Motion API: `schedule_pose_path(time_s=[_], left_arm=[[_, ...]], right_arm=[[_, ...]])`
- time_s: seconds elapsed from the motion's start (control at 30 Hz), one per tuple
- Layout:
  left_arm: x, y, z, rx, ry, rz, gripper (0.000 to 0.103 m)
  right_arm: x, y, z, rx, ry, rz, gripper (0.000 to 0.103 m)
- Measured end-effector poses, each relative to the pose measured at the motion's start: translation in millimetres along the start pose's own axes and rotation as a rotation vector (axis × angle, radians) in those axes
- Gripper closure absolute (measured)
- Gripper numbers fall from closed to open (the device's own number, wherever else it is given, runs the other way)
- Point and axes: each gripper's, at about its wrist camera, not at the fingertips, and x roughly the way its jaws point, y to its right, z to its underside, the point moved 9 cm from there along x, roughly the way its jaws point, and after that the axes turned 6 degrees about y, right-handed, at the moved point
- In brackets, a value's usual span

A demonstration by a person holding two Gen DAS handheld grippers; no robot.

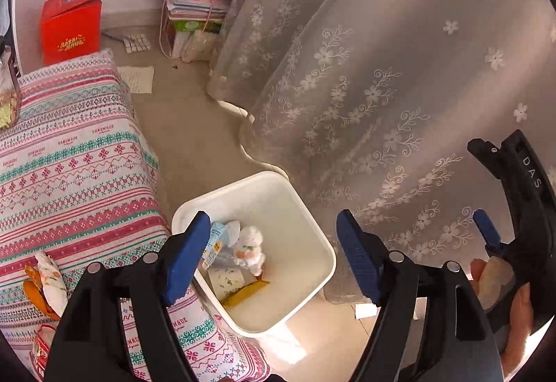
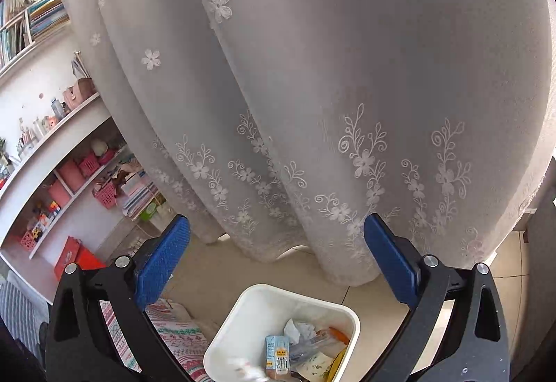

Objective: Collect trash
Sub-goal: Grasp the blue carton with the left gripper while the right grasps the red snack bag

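A white bin (image 1: 314, 236) stands on the floor between the patterned bed and the lace curtain. It holds a blue milk carton (image 1: 220, 236), a crumpled white wrapper (image 1: 248, 248), a yellow peel (image 1: 246, 291) and paper. My left gripper (image 1: 274, 257) is open and empty above the bin. Loose wrappers (image 1: 47, 281) lie on the bed at lower left. In the right wrist view my right gripper (image 2: 278, 260) is open and empty above the bin (image 2: 239, 323), with the carton (image 2: 277, 356) inside. The right gripper also shows in the left wrist view (image 1: 486, 229).
The patterned bed cover (image 1: 69, 159) fills the left. The lace curtain (image 1: 382, 69) hangs to the floor on the right. A red box (image 1: 71, 24), stacked papers (image 1: 198, 5) and shelves (image 2: 52, 173) stand at the far wall. Tan floor (image 1: 187, 125) lies between.
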Motion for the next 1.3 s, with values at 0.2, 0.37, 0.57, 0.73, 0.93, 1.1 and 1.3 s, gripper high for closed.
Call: schedule_pose_path(time_s=[0.2, 0.37, 0.57, 0.73, 0.93, 1.1, 1.3], left_arm=[[-34, -66, 6, 0.078, -0.017, -0.206, 0.024], [-72, -163, 18, 0.125, -0.131, -0.444, 0.024], [-123, -282, 48, 0.144, -0.321, -0.672, 0.024], [-156, -361, 70, 0.078, -0.412, -0.792, 0.024], [-169, -418, 100, -0.027, -0.498, -0.831, 0.024], [-163, -435, 117, -0.105, -0.517, -0.795, 0.024], [-158, -444, 126, -0.125, -0.523, -0.776, 0.024]], right_arm=[[0, -27, 18, -0.033, -0.084, -0.100, 0.007], [-7, -68, 49, -0.127, -0.168, -0.200, 0.007], [-25, -116, 95, -0.245, -0.272, -0.312, 0.007], [-39, -147, 122, -0.333, -0.313, -0.375, 0.007], [-47, -169, 155, -0.433, -0.386, -0.418, 0.007], [-50, -180, 180, -0.445, -0.488, -0.463, 0.007], [-52, -186, 202, -0.465, -0.558, -0.476, 0.007]])
